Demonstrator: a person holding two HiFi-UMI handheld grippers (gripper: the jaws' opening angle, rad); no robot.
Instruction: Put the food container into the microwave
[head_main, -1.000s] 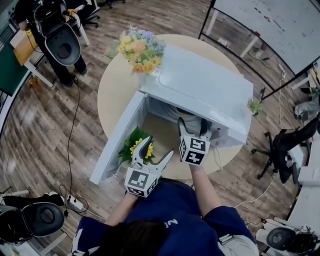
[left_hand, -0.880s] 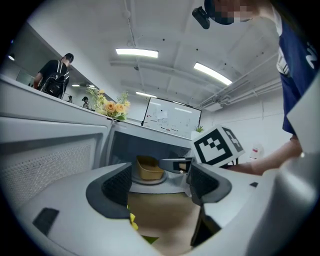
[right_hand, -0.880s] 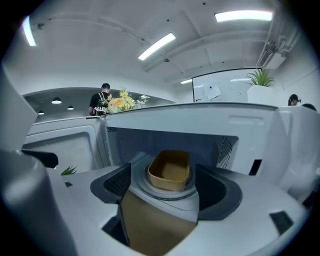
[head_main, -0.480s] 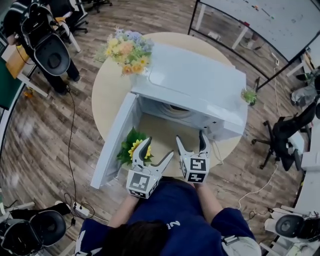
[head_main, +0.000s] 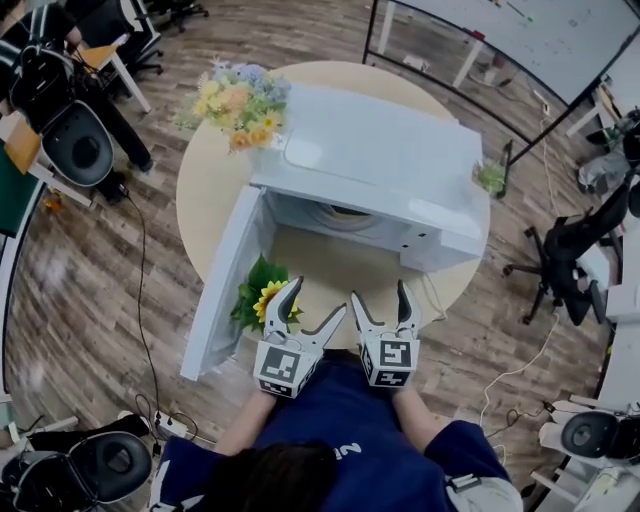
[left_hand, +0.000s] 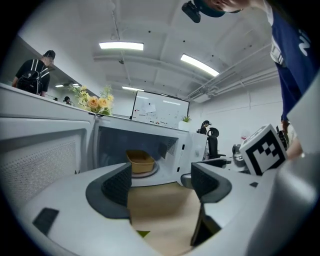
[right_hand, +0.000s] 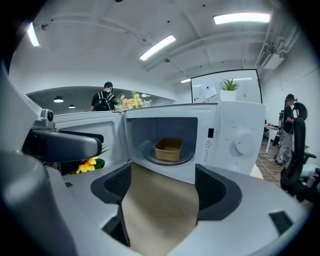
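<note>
Food container (right_hand: 168, 149), apparently empty, on the turntable (right_hand: 187, 157) inside the microwave (head_main: 380, 160), straight ahead of 2 grippers held in front of the microwave over the surface (head_main: 330, 265): left gripper (head_main: 315, 300) and right gripper (head_main: 380, 295), fingers spread, holding nothing, the left nearer the microwave's open door (head_main: 225, 285).

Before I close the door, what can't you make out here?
- Inside of the tan rectangular food container: both gripper views look from low down, so its walls hide any contents.
- That container in the head view: hidden under the top of the white microwave.
- Print on the control panel: too small, right gripper view.
</note>
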